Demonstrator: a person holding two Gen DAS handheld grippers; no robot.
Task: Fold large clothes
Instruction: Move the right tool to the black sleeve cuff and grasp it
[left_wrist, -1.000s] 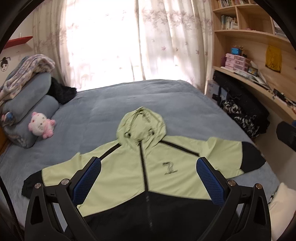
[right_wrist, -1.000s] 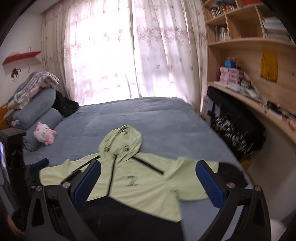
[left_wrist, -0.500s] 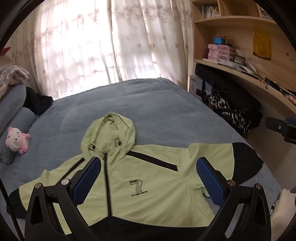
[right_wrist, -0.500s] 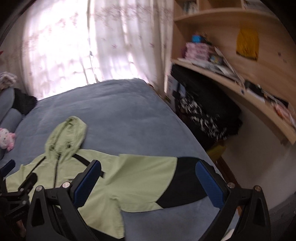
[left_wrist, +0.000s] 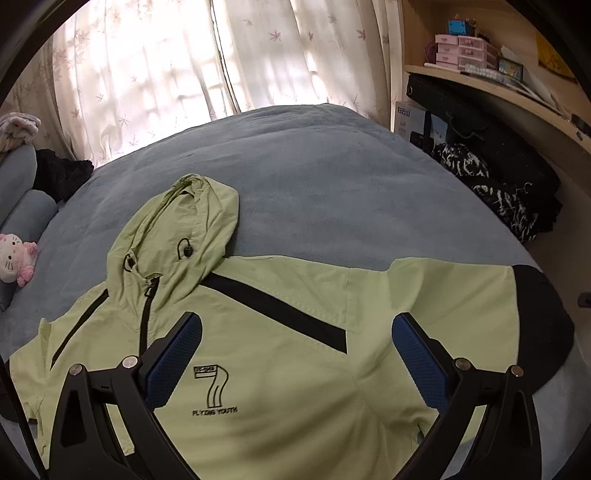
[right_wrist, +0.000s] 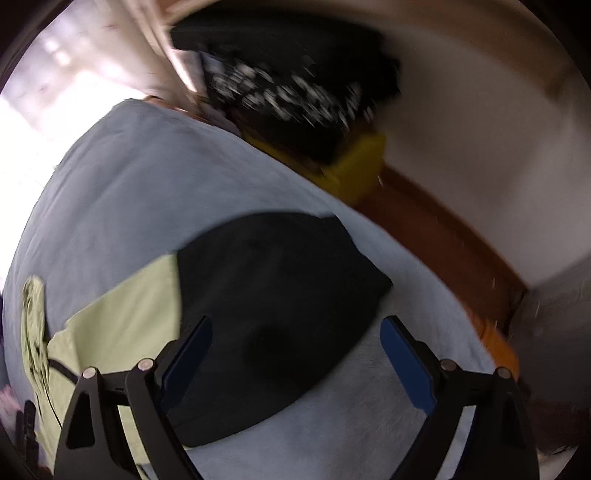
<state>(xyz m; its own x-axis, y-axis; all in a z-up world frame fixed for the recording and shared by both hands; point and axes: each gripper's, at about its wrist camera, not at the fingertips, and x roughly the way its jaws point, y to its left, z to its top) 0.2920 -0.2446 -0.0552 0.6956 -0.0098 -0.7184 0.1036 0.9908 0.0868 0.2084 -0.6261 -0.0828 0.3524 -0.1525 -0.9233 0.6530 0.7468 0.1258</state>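
Note:
A light green hooded jacket (left_wrist: 295, 332) with black trim lies spread face up on the blue bed (left_wrist: 314, 177); its hood (left_wrist: 192, 221) points toward the curtains. My left gripper (left_wrist: 295, 350) hangs open above the jacket's chest, near the printed "7" logo, with nothing between its fingers. The jacket's black sleeve end (right_wrist: 273, 295) lies by the bed's right edge. My right gripper (right_wrist: 295, 350) is low over that black cuff, pointing steeply down; its jaws are closing, still wide, and the pads are apart from the cloth. The right wrist view is blurred.
Pillows and a pink-and-white plush toy (left_wrist: 16, 258) sit at the bed's left. Wooden shelves and a desk (left_wrist: 517, 85) with dark bags (left_wrist: 491, 173) stand along the right. A yellow object (right_wrist: 358, 166) and wooden floor (right_wrist: 443, 240) lie past the bed edge.
Both grippers have dropped closer to the jacket. The left moved right over the chest. The right swung right and tilted down, from facing the room to hovering over the black cuff.

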